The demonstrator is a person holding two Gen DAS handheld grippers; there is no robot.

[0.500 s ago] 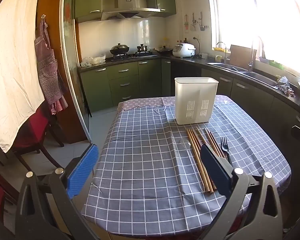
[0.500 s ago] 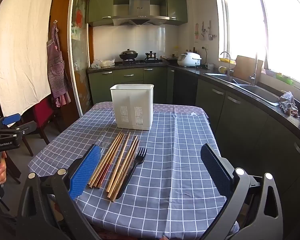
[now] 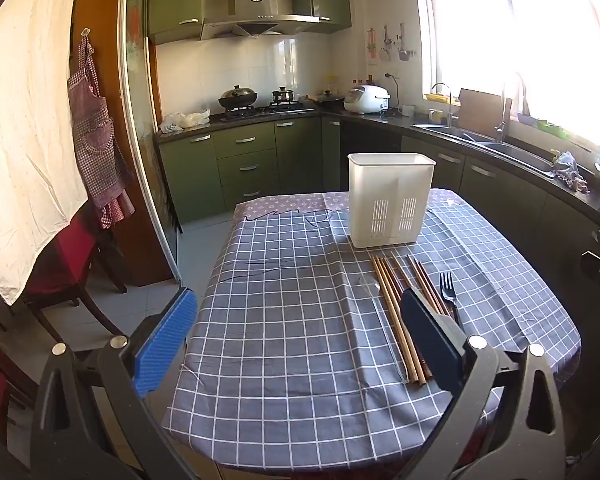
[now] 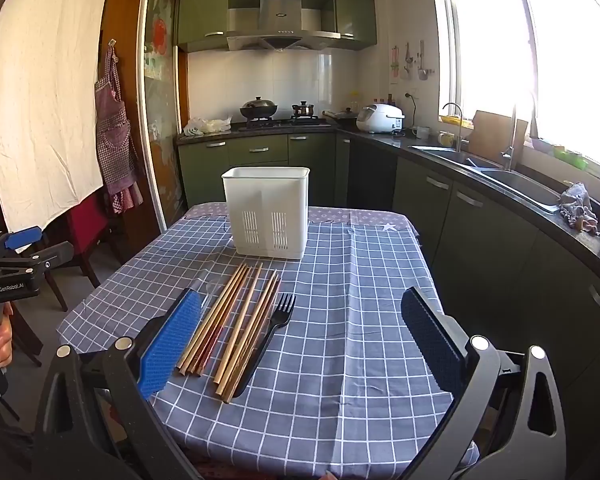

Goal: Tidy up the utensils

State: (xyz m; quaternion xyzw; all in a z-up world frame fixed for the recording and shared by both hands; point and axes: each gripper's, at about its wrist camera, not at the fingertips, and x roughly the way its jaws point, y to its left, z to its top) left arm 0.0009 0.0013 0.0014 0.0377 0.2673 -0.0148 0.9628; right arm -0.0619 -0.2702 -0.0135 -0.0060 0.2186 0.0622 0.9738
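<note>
utensils lie loose on a table covered in a blue-grey checked cloth point(image 4: 380, 300), inside a kitchen with green cabinets point(image 4: 256, 152). largest of the task's things, a white slotted plastic utensil holder point(image 4: 267, 212) stands upright toward the far end. just in front of it, long wooden chopsticks point(image 4: 236, 320) lie side by side, long axes running from the near edge toward the holder. a black plastic fork point(image 4: 270, 336) lies beside them on the right, tines pointing at the holder. a clear plastic spoon point(image 3: 370, 288) lies on their left. left gripper point(image 3: 296, 340) and right gripper point(image 4: 300, 344) hover over the near edge, both spread wide and empty.
</note>
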